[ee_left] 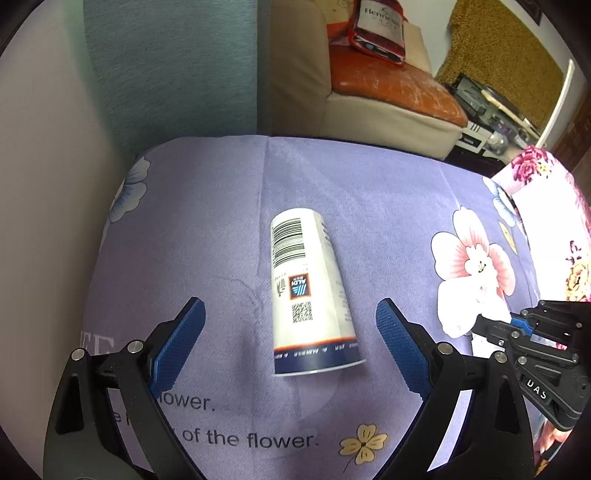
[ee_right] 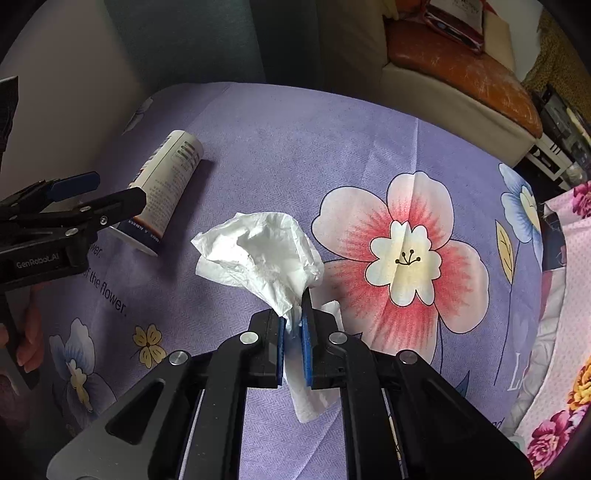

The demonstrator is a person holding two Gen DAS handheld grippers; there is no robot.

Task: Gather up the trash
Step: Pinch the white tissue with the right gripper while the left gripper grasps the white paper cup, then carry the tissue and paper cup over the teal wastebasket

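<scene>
A white paper cup [ee_left: 308, 291] with a barcode and a dark blue rim band lies on its side on the purple flowered cloth [ee_left: 388, 192]. My left gripper [ee_left: 290, 325] is open, its blue pads on either side of the cup's near end, not touching it. The cup also shows in the right wrist view [ee_right: 166, 188], with the left gripper [ee_right: 77, 195] beside it. My right gripper [ee_right: 294, 332] is shut on a crumpled white tissue [ee_right: 258, 254] and holds it just above the cloth. The right gripper also shows at the right edge of the left wrist view [ee_left: 517, 326].
The cloth [ee_right: 258, 129] covers a table that ends at the far edge. A beige sofa with an orange cushion [ee_left: 391, 88] and a red bag [ee_left: 380, 29] stands behind. A pink flowered fabric [ee_left: 546, 206] lies at the right. A teal curtain [ee_left: 170, 66] hangs at the back left.
</scene>
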